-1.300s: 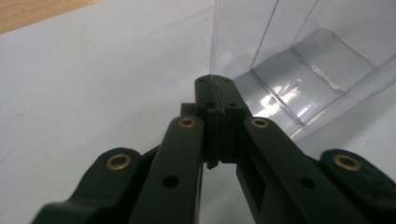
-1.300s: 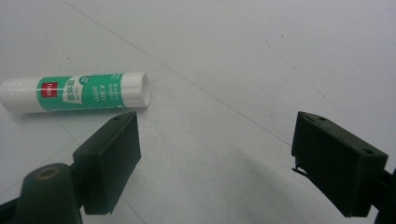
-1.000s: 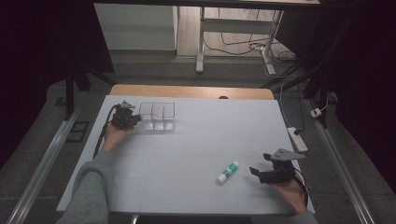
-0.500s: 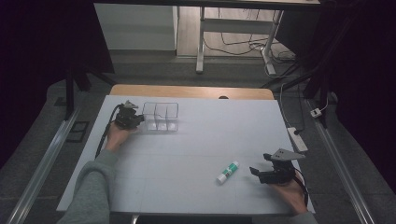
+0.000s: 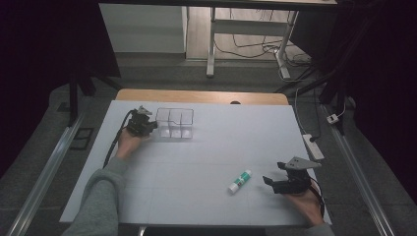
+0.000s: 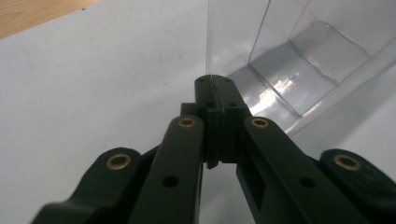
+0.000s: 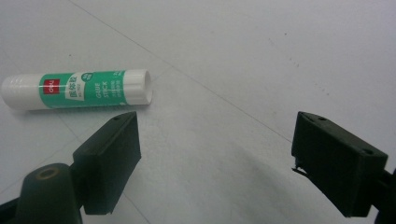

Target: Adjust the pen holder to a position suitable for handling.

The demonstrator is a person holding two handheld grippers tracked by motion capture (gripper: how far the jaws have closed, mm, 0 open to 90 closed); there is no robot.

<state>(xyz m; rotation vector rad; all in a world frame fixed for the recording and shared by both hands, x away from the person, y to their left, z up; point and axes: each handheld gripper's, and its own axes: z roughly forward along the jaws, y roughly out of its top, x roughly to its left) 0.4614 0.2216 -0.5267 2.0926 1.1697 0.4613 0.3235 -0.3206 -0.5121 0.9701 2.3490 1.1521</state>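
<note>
A clear plastic box [image 5: 175, 123] with several compartments stands at the table's back left. My left gripper [image 5: 143, 124] is at its left end. In the left gripper view the jaws [image 6: 215, 86] are pressed together on the upright edge of the clear box [image 6: 299, 60], where its thin wall meets their seam. A green and white glue stick [image 5: 239, 181] lies on its side at the front right. My right gripper [image 5: 275, 183] rests just right of it, open and holding nothing. In the right gripper view the glue stick [image 7: 77, 88] lies beyond the left jaw, outside the open gripper [image 7: 215, 158].
A white sheet [image 5: 206, 152] covers the table, with a strip of bare wood [image 5: 196, 96] along the far edge. A white power strip [image 5: 313, 146] lies off the right side. Table legs and cables stand on the floor beyond.
My left gripper and the clear box have slid a little to the right together. The right gripper and the glue stick have stayed put.
</note>
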